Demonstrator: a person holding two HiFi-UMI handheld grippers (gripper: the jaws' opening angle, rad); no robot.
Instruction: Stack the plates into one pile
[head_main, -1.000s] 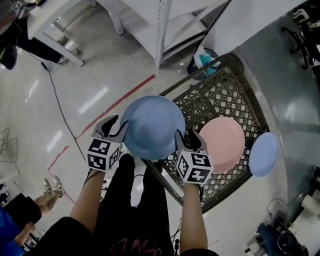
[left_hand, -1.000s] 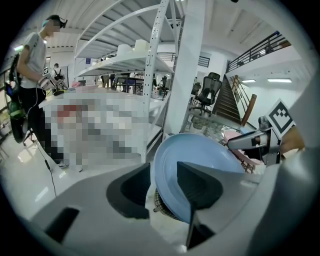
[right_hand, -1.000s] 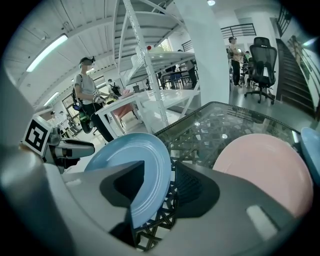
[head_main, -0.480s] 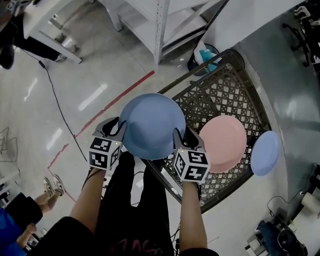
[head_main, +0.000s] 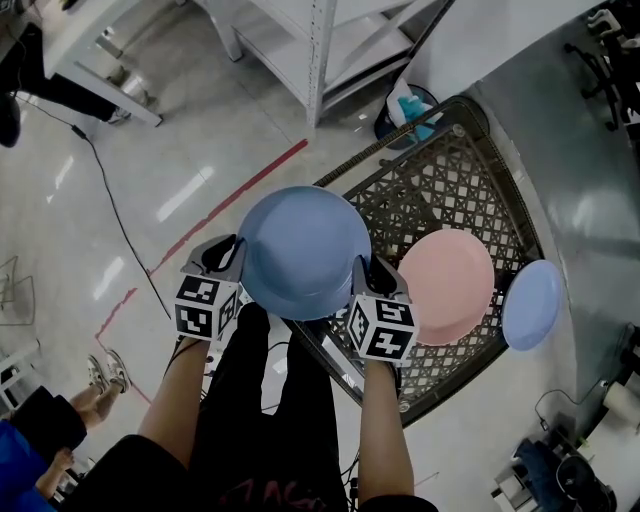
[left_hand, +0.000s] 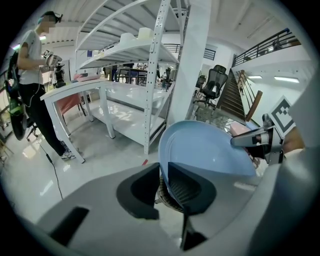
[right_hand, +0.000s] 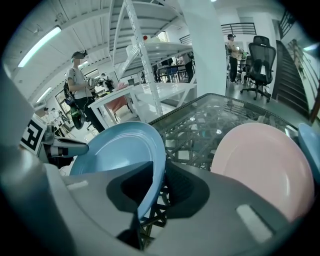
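**Two-handed pickup of the first plate, at jaw closure.** My left gripper (head_main: 225, 250) and right gripper (head_main: 375, 275) stand at opposite edges of the blue plate (head_main: 305, 250), which lies between my fingers and bridges from one to the other.

A second ago both pairs of jaws stood wide around the rim. Both are closing now, and the plate has hardly shifted. In the left gripper view the rim drops straight into the slot of my left gripper (left_hand: 164, 175), and both pads appear to press on it. In the right gripper view the rim lies against the inner jaw of my right gripper (right_hand: 162, 185), and a thin gap seems to remain at the outer one, so that grip is not yet made.

Just beyond my right fingers the pink plate (head_main: 447, 285) rests on the dark lattice table (head_main: 450, 190). A second blue plate (head_main: 530, 305) sits farther out to the same side, at the table's edge.

The change means the plate is passing from merely bracketed to held. Once the right pads seat, I judge it can be lifted and carried rightward onto the pink one. No pile has been started.
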